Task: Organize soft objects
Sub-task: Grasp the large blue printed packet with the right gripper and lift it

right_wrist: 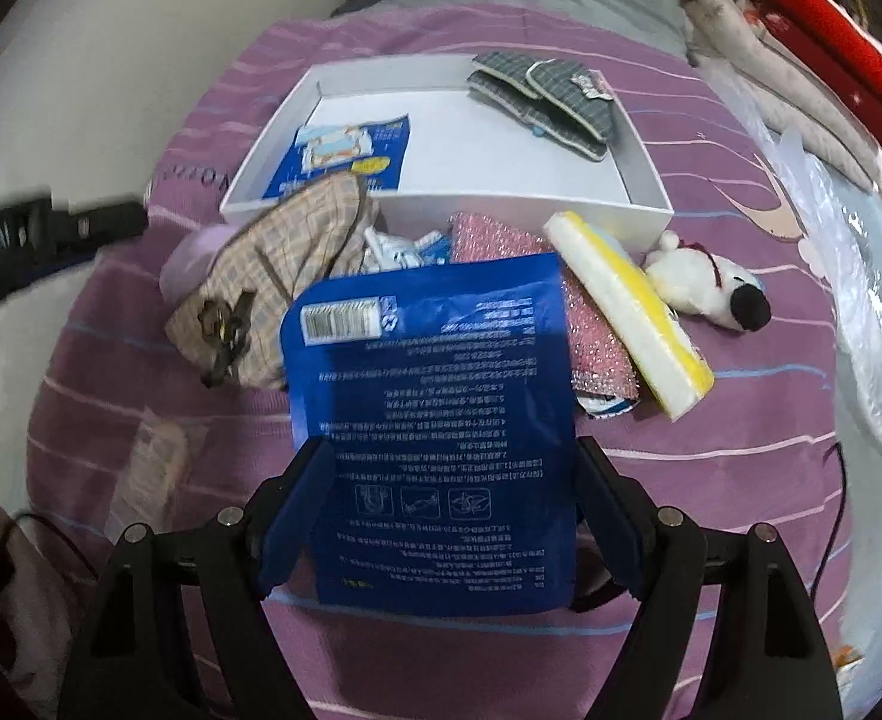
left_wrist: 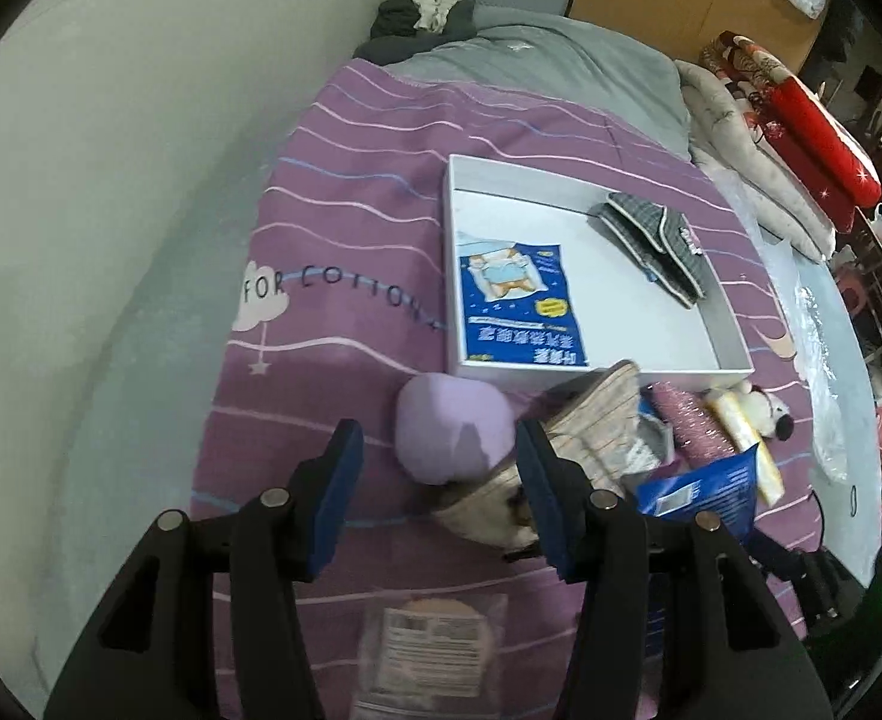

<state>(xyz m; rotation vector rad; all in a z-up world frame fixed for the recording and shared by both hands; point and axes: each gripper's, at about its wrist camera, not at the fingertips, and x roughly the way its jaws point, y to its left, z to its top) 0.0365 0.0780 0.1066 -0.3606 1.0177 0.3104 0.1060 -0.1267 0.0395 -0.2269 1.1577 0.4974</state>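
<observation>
Blue pads of the right hand-held gripper (right_wrist: pixel 447 516) sit either side of a blue pouch (right_wrist: pixel 435 420), its printed back facing up. The jaws stand wide, each pad at one edge of the pouch; whether they press it or only bracket it I cannot tell, since the pouch hides the contact. It looks like the next thing bound for the box.

The left hand-held gripper (left_wrist: pixel 435 480) has its jaws apart with nothing between them, over the purple bedspread (left_wrist: pixel 333 228). Its right pad is against or just before a checked cloth pouch (left_wrist: pixel 591 414); touch cannot be told. A lilac cushion (left_wrist: pixel 453 432) lies just beyond the gap. Below the fingers a clear packet (left_wrist: pixel 429 648) with a label is blurred and unreadable.

Just past the blue pouch the unsorted heap lies on the bed: a pink glittery sponge (right_wrist: pixel 591 330), a yellow-and-white sponge (right_wrist: pixel 633 306), a plush dog (right_wrist: pixel 711 288), and small white-and-blue wrappers half buried under the others.

Farther on, the white box (right_wrist: pixel 645 180) serves as the sorting place. It already holds a second blue pouch (right_wrist: pixel 345 150) at one end and grey checked slippers (right_wrist: pixel 549 96) at the other, leaving the middle free.

Folded quilts at the far right are cut off by the frame.
</observation>
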